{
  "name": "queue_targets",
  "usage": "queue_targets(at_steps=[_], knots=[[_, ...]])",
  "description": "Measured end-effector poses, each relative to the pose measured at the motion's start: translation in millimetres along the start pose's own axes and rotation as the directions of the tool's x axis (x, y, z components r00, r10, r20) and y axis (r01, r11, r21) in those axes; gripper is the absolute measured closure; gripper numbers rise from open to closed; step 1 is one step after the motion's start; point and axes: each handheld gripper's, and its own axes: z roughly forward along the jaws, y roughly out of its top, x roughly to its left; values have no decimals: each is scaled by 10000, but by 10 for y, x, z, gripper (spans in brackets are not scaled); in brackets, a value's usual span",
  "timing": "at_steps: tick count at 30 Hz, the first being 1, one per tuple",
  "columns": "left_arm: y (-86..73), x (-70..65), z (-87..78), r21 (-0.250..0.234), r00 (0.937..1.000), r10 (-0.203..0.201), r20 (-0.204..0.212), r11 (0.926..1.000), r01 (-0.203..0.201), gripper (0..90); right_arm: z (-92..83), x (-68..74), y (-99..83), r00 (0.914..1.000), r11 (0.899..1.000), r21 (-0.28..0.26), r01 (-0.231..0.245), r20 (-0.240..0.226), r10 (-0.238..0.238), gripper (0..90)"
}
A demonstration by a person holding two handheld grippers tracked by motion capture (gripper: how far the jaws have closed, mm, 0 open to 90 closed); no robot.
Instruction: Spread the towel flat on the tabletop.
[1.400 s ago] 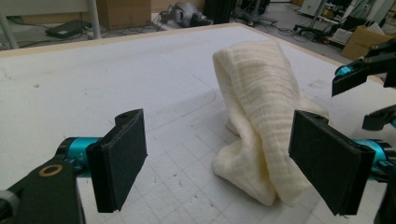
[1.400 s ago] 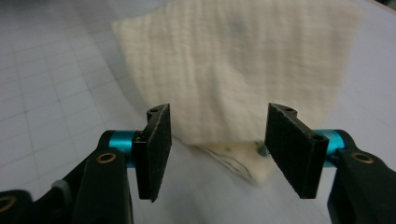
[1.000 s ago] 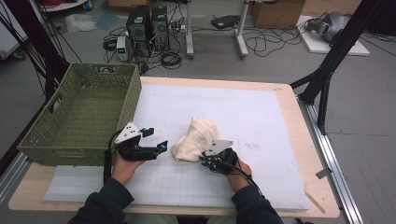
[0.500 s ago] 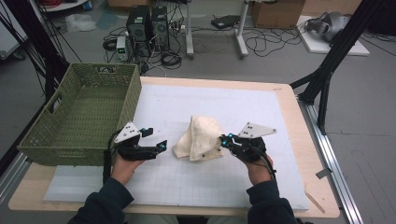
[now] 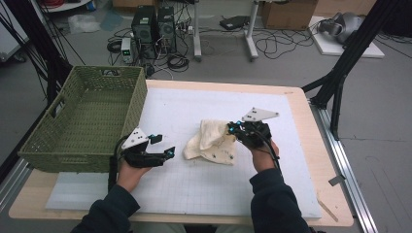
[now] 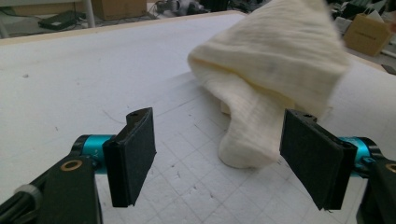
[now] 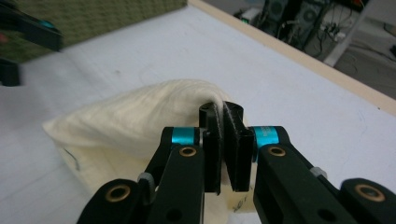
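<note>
A cream cloth [image 5: 211, 143] with small dark marks lies crumpled on the white foam mat [image 5: 170, 107]. My right gripper [image 5: 234, 129] is shut on the cloth's right edge and holds that edge raised off the mat. In the right gripper view the pads [image 7: 223, 116] pinch a fold of the cloth [image 7: 140, 121]. My left gripper [image 5: 166, 154] rests low on the mat to the left of the cloth. Its jaws have just been closing a little but still stand wide apart. The cloth's lower tip [image 6: 247, 149] lies just beyond the left gripper [image 6: 219, 154], untouched by either pad.
A green woven basket [image 5: 82, 116] stands at the table's left, close behind my left hand. The mat covers most of the wooden table [image 5: 311, 145]. Computers and cables lie on the floor beyond the far edge.
My right gripper has risen and moved away from me with the cloth's edge, drawing the cloth up and to the right. The left hand has stayed where it was.
</note>
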Motion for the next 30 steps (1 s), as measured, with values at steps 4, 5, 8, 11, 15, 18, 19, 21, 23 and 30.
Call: queue_targets(at_steps=[4,5,8,11,15,18,19,21,23,30], knots=[[-3,1,4,64,10000,31,60,10000,-32,291,242,-66,4,9995,9987,489,-144,271,131,865],[-5,-1,6,108,10000,39,73,9999,-39,296,395,-104,-6,9984,9955,944,-101,555,49,865],[-8,-8,13,199,9999,58,129,9998,-61,299,576,-176,-51,9915,9863,1646,-138,1302,-79,850],[-12,-9,13,250,9998,57,172,9997,-61,300,623,-284,-137,9757,9735,2148,-788,2168,311,751],[-22,-6,14,288,9998,65,200,9996,-71,304,447,-404,-226,9703,9785,1444,-1473,2130,1146,647],[-17,-20,13,272,9996,169,245,9995,-176,312,329,-436,-263,9721,9828,1111,-1478,1995,1237,635],[-11,-42,15,253,9991,245,358,9994,-254,332,222,-454,-307,9733,9842,948,-1494,1894,1295,629],[-5,-72,30,277,9981,309,540,9991,-325,358,140,-469,-356,9756,9852,834,-1499,1741,1337,622],[-2,-88,42,306,9971,364,664,9988,-385,388,41,-479,-402,9772,9846,855,-1527,1617,1376,607],[74,-370,294,481,9830,830,1637,9946,-920,407,-234,-416,-598,9822,9893,687,-1285,1467,1174,590]])
